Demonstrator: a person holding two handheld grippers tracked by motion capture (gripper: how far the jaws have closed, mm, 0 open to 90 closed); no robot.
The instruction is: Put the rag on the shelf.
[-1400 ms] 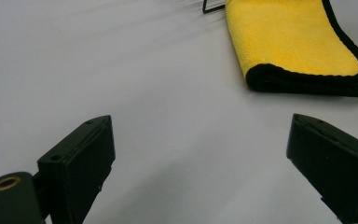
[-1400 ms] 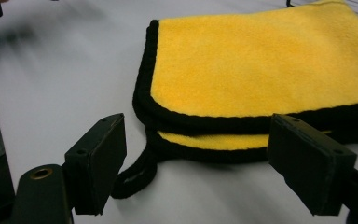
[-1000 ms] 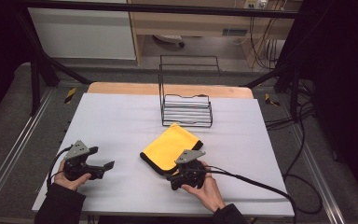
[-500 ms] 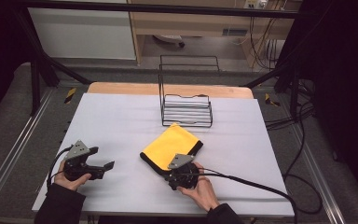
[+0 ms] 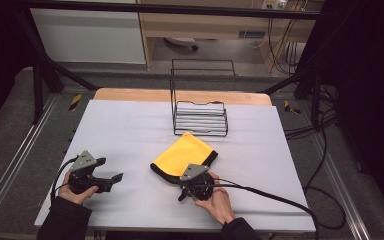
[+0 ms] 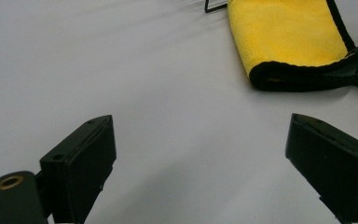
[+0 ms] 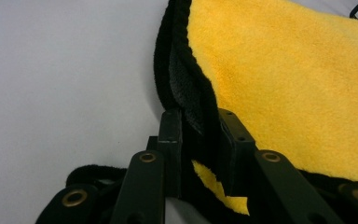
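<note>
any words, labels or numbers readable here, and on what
None can be read: the yellow cloth, the wire rack, the table and both grippers carry no visible lettering.
The grey plate on a cabinet at the back is too small to tell.

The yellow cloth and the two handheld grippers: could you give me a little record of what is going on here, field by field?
cloth: yellow cloth, folded, black-edged, flat on the white table
right gripper: right gripper has just been closing its jaws, now pinching the cloth's near black edge
left gripper: left gripper jaws wide apart, nothing between them, low over bare table to the cloth's left
rack: black wire rack stands behind the cloth, nothing in it
stage: cloth gripped, not yet lifted
</note>
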